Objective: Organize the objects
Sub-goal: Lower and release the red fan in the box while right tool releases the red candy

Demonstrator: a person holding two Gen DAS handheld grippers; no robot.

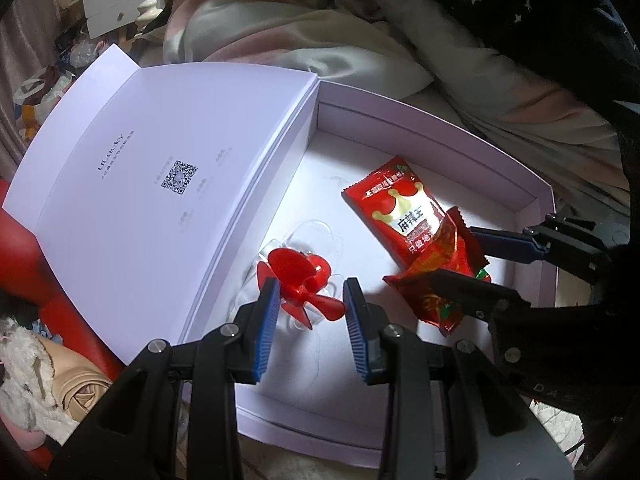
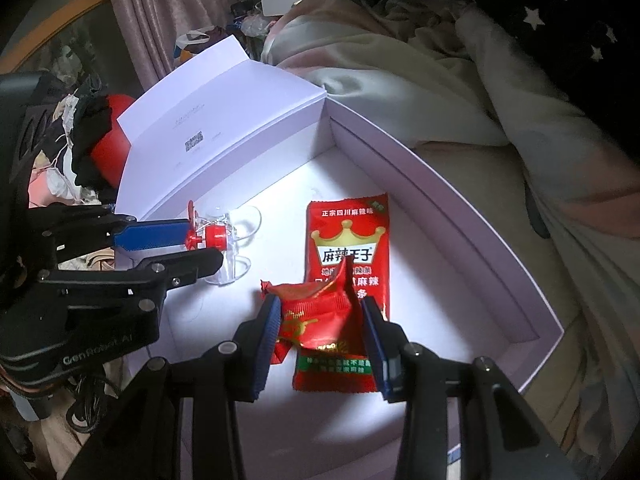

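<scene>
Where the white box (image 1: pixel 536 200) lies open on the bed, its low walls ring a bare floor with free room along the far and right sides, while its lid (image 1: pixel 160 168) stands folded out to the left as a broad flat panel. Both hand-held grippers tilt down into the box from the near edge, side by side. Left hand-held gripper (image 1: pixel 310 300) is clamped on a red propeller (image 1: pixel 300 276) fixed to a clear plastic piece (image 2: pixel 236 240), near the left wall; its blue pads (image 1: pixel 268 320) press the blades from both sides. Right hand-held gripper (image 2: pixel 320 320) is clamped on a crumpled red packet (image 2: pixel 316 312), which hangs over the near end of a flat red packet (image 2: pixel 346 248) lying mid-floor. That flat packet takes up the centre, and the two hand-held grippers sit close, the right one's fingers just right of the propeller. Rumpled bedding (image 1: pixel 280 32) crowds the far wall; clothes and clutter (image 2: pixel 72 152) pile up left of the lid.
</scene>
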